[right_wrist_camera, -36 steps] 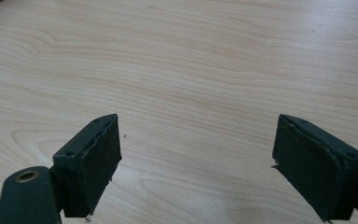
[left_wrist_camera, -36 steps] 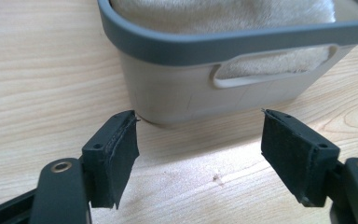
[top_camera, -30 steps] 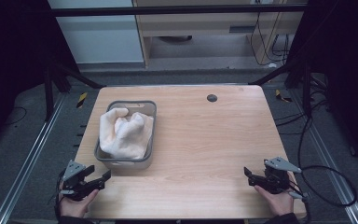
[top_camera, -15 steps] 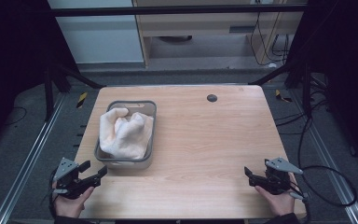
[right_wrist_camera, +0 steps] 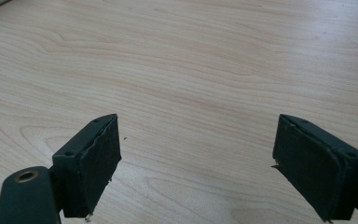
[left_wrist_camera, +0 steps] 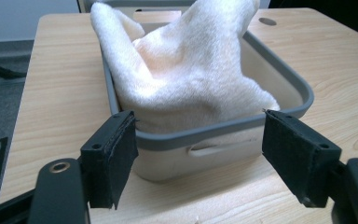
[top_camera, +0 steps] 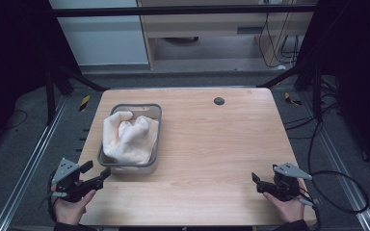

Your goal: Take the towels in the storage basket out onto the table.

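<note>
Both grippers spread wide, grasping nothing. Left gripper (left_wrist_camera: 198, 154) faced the tub (left_wrist_camera: 223, 130) with towel (left_wrist_camera: 191, 70) just ahead of its jaws. Right gripper (right_wrist_camera: 196, 163) was over bare table (right_wrist_camera: 191, 70).

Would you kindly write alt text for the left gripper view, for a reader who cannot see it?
A cream towel is heaped in a grey rectangular tub on a light wooden table, seen close from the tub's near end. The left hand-held gripper has its two black jaws wide open, one at each near corner of the tub, holding nothing.
</note>
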The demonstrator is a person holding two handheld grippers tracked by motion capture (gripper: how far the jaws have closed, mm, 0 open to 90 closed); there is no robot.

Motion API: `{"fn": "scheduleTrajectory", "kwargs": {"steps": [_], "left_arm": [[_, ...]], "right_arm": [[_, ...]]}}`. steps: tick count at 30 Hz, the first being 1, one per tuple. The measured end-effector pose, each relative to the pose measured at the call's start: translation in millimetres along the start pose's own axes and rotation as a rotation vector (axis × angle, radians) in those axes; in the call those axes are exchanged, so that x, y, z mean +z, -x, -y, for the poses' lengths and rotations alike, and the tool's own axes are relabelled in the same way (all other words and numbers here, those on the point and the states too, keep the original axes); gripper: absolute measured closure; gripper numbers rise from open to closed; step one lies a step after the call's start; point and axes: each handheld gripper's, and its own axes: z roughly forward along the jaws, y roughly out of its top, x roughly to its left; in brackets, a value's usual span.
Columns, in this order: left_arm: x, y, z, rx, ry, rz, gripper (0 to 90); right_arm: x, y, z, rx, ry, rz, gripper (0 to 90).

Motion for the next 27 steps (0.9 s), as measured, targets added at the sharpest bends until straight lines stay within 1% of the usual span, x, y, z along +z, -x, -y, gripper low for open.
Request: {"fn": "scheduleTrajectory", "kwargs": {"steps": [9,13,16,18,19,20,21,22,23,24,27], "left_arm": [[-2.9,3.7,-16.3,0.017,0.013,0.016,25.8],[-2.9,4.9,-20.2,0.022,0.009,0.023,25.5],[-1.1,4.7,-24.7,0.025,0.006,0.021,25.5],[-0.2,5.4,-28.5,0.027,0.001,0.025,25.2],[0.1,6.1,-30.7,0.033,0.006,0.024,25.2],[0.6,7.0,-33.4,0.037,0.008,0.028,25.2],[1.1,7.7,-35.5,0.04,0.008,0.028,25.2],[1.1,7.7,-35.5,0.04,0.008,0.028,25.1],[2.0,8.6,-38.8,0.043,0.015,0.031,25.1],[2.0,8.6,-38.8,0.043,0.015,0.031,25.1],[4.8,8.8,-43.8,0.045,0.002,0.044,25.0]], "right_arm": [[0.4,-0.4,0.2,-0.002,0.001,-0.002,14.4],[0.7,-0.4,0.1,0.0,0.001,-0.003,14.3],[0.7,-0.6,-0.3,0.009,0.002,-0.003,14.2],[0.9,0.0,-0.2,0.004,0.004,0.001,14.2],[0.9,-0.1,-0.2,0.002,0.004,0.001,14.2],[0.7,-0.6,-0.3,0.011,0.0,-0.005,14.1],[1.1,-0.4,-0.1,0.004,0.001,0.0,14.1],[1.1,-0.4,-0.1,0.004,0.001,0.0,14.1],[0.8,-0.8,-0.3,0.013,0.0,-0.004,14.0],[1.0,-0.5,-0.2,0.008,0.002,-0.001,14.0],[0.8,0.3,-0.4,0.004,0.005,0.001,13.9]]}}
